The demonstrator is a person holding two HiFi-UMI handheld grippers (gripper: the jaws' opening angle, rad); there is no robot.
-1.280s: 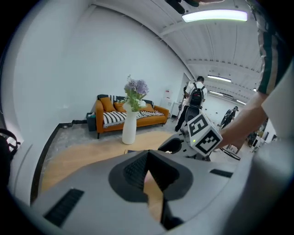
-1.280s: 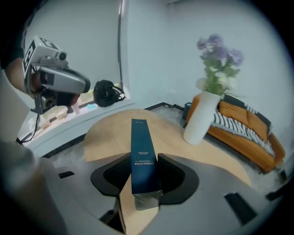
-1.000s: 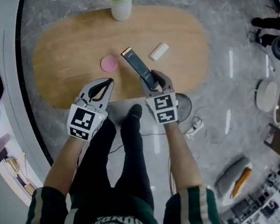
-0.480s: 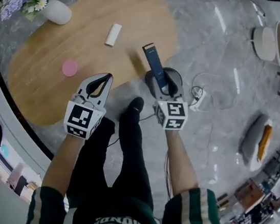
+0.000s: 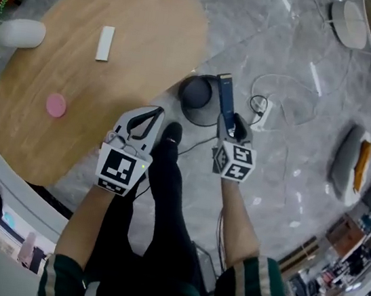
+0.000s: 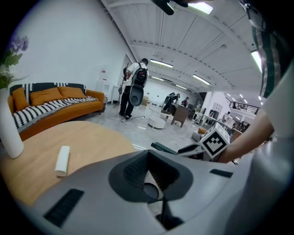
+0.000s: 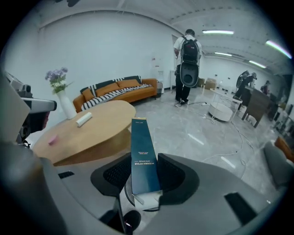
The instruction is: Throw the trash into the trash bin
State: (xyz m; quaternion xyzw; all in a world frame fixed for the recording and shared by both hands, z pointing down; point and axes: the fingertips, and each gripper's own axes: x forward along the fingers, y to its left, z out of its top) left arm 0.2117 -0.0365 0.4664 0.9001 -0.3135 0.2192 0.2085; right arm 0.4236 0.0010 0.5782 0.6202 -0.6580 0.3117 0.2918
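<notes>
My right gripper (image 5: 230,121) is shut on the lower end of a long dark blue box (image 5: 224,100), which sticks up out of its jaws (image 7: 143,153). The box hangs over the grey floor, just right of a dark round trash bin (image 5: 197,91) that stands by the wooden table's edge. My left gripper (image 5: 154,112) is lower left of the bin, fingertips together with nothing between them (image 6: 148,158). On the table (image 5: 141,21) lie a white roll (image 5: 105,43) and a pink disc (image 5: 56,104).
A white vase (image 5: 20,33) stands at the table's far left. A power strip with cables (image 5: 264,114) lies on the floor right of the bin. My own leg and shoe (image 5: 170,135) are between the grippers. A person with a backpack (image 7: 187,64) stands far off.
Both grippers have swung off the table's edge to the right, over the floor. The box went along in the right gripper and now hangs beside the bin.
</notes>
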